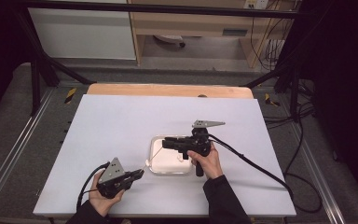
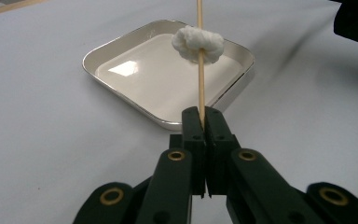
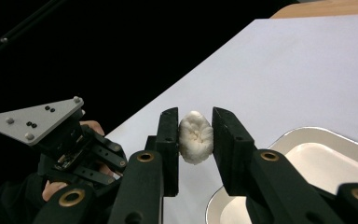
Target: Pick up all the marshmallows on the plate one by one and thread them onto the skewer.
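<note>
The left gripper [image 2: 204, 122] has its jaws pinched tight on the lower end of a thin wooden skewer [image 2: 200, 79], which runs straight out from the jaws and over the near rim of a shallow, glossy, square tray with rounded corners [image 2: 121, 44]. One white marshmallow [image 2: 198, 43] — soft, lumpy, a little crumpled — is already threaded on the skewer above the tray. The right gripper [image 3: 196, 135] holds a second marshmallow [image 3: 196, 136] between its pads, the jaws partly closed and squeezing it slightly. In the high view this gripper [image 1: 172, 143] sits over the tray, on the far side from the left one [image 1: 137, 175]. The coming move likely turns on lining this piece up with the skewer's long axis — its free tip points toward the right gripper, the nearer one.
</note>
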Motion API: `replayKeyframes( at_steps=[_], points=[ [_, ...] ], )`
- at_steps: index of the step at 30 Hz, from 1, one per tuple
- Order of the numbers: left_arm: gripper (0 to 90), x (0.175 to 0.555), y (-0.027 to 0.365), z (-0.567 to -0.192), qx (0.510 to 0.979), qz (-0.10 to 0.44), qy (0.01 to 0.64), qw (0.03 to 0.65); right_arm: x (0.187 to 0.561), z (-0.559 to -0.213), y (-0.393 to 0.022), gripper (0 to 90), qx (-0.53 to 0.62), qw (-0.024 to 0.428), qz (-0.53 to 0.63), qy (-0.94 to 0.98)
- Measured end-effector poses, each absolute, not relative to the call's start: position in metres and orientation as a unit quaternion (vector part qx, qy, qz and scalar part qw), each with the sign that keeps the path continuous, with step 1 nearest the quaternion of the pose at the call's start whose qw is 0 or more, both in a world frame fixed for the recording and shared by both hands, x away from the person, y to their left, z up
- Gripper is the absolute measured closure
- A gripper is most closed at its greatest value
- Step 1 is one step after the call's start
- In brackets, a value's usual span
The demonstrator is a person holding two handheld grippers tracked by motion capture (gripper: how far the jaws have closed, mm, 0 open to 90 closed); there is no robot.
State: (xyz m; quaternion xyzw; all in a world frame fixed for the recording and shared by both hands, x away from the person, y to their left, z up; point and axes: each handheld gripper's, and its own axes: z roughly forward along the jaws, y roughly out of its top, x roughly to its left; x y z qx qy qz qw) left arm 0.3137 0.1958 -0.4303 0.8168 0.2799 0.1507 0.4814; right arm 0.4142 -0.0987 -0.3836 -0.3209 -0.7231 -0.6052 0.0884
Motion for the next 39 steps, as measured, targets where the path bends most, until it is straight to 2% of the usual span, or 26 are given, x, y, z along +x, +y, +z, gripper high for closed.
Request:
replayKeyframes(
  at_steps=[14, 22, 24, 25, 32, 34, 35, 39],
  points=[
    [88.6, 0.313, 0.193, -0.433, 0.822, 0.150, 0.280, 0.473, 0.406, -0.392, -0.092, 77.9, -0.312, 0.097, -0.607, -0.724],
    [88.6, 0.313, 0.193, -0.433, 0.820, 0.152, 0.281, 0.474, 0.402, -0.398, -0.087, 78.4, -0.312, 0.094, -0.608, -0.724],
    [88.6, 0.313, 0.192, -0.431, 0.812, 0.143, 0.278, 0.493, 0.401, -0.400, -0.085, 78.4, -0.309, 0.099, -0.608, -0.725],
    [88.6, 0.313, 0.190, -0.429, 0.812, 0.149, 0.277, 0.491, 0.400, -0.404, -0.080, 78.2, -0.297, 0.116, -0.591, -0.741],
    [88.5, 0.315, 0.187, -0.432, 0.813, 0.158, 0.286, 0.481, 0.394, -0.415, -0.063, 76.8, -0.290, 0.113, -0.584, -0.750],
    [88.5, 0.315, 0.186, -0.432, 0.813, 0.158, 0.285, 0.483, 0.394, -0.414, -0.063, 73.4, -0.291, 0.106, -0.585, -0.750],
    [88.5, 0.315, 0.186, -0.432, 0.813, 0.158, 0.284, 0.484, 0.394, -0.412, -0.064, 66.6, -0.294, 0.097, -0.582, -0.752],
    [88.5, 0.315, 0.187, -0.433, 0.811, 0.160, 0.292, 0.480, 0.392, -0.407, -0.068, 52.5, -0.292, 0.075, -0.578, -0.758]
  ],
)
